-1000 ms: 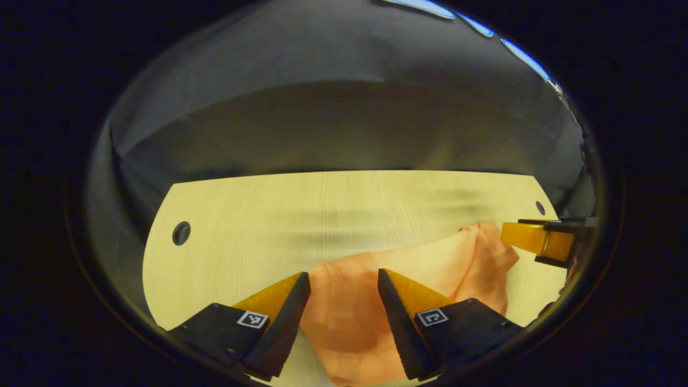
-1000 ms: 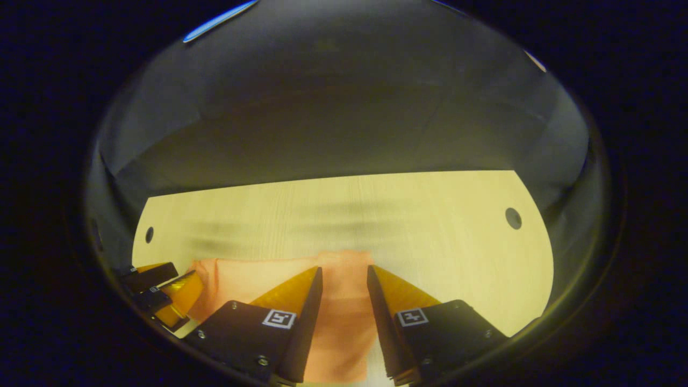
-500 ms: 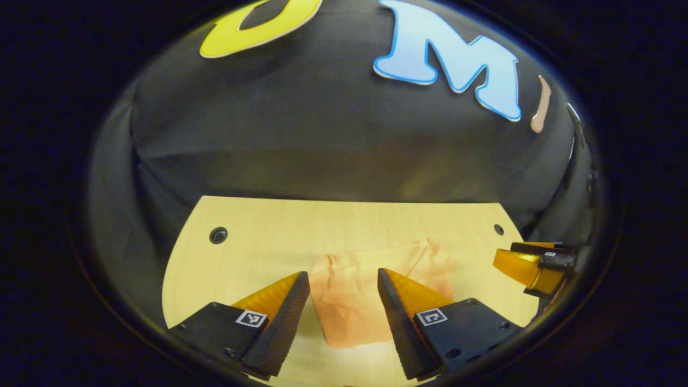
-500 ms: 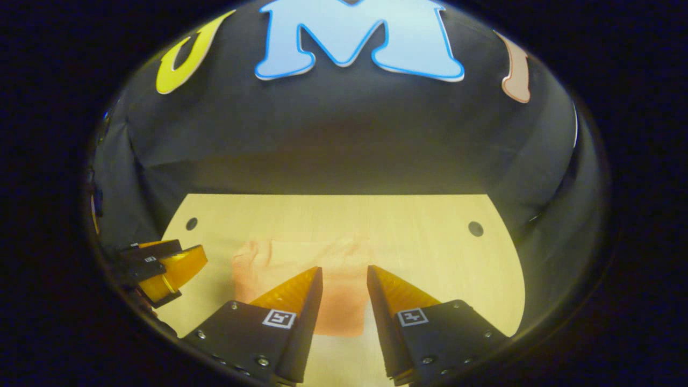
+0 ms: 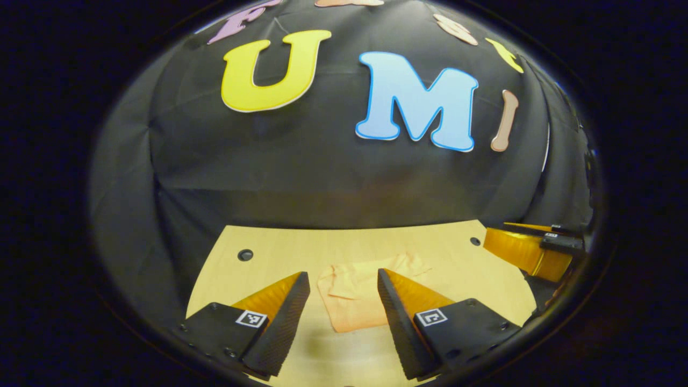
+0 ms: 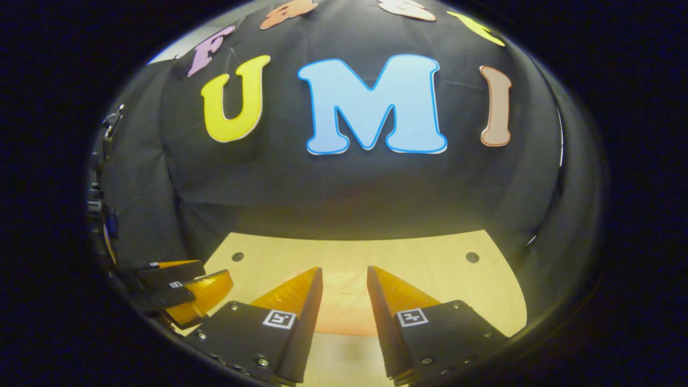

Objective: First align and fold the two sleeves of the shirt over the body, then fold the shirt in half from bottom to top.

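Okay, one shirt (image 5: 357,301), peach-orange, lying folded into a small rumpled packet on the pale wood surface (image 5: 231,279), near its front-middle. In your left gripper view its right side is cut off behind the right-hand finger, and the creases at its top edge are too soft to say which layer is sleeve and which is body. In your right gripper view the shirt (image 6: 344,309) is mostly hidden: a strip of it shows between the two fingers, both side edges are covered, and the cloth is blurry there.

Your left gripper (image 5: 344,285) is held above the surface with jaws released, a wide gap, nothing between them, shirt seen through the gap well below. Your right gripper (image 6: 344,279) is the same: jaws apart, not touching the cloth, raised off the surface (image 6: 430,263).

Each gripper also appears in the other one's view. The right gripper (image 5: 529,250) sits at the right edge of your left gripper view, partly cut off by the rim, so you can't tell its jaw gap from there. The left gripper (image 6: 183,293) sits at the lower left of your right gripper view, also clipped.

Counts: two grippers, one shirt, one surface. Two small dark round holes (image 5: 245,255) in the surface, one toward each far corner; the second (image 5: 474,242) is close by the right gripper.
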Demonstrator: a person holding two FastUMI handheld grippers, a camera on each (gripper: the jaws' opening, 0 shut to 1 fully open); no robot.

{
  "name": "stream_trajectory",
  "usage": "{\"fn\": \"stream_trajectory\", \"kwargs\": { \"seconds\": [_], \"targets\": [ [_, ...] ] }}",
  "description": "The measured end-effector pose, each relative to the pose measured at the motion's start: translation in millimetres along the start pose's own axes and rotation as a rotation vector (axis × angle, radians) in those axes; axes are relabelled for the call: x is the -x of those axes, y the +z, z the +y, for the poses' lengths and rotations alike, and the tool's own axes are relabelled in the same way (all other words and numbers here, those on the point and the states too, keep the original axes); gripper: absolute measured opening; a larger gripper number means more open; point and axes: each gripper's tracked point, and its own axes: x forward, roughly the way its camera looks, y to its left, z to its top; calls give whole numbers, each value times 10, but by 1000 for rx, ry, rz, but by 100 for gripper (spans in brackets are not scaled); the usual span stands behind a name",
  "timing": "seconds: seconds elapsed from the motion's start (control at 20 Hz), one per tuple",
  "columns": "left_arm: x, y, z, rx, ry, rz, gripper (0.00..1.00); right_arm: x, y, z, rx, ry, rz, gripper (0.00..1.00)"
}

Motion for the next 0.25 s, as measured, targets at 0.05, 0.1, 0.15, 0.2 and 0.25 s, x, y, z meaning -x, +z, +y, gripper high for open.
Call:
{"fn": "stream_trajectory", "kwargs": {
  "seconds": [0.05, 0.1, 0.15, 0.2, 0.25],
  "targets": [
    [140, 44, -25, -8, 0, -20, 85, 128, 39, -15, -10, 5, -32, 54],
    [211, 92, -68, -8, -4, -36, 85, 217, 62, -32, -17, 8, -55, 54],
    [280, 121, -102, -5, -7, -48, 82, 290, 53, -53, -20, 12, -73, 53],
    [339, 142, -120, -1, -5, -59, 82, 358, 54, -75, -20, 12, -86, 53],
    [380, 166, -145, 5, -7, -74, 82, 363, 71, -62, -19, 16, -104, 51]
  ]
}}
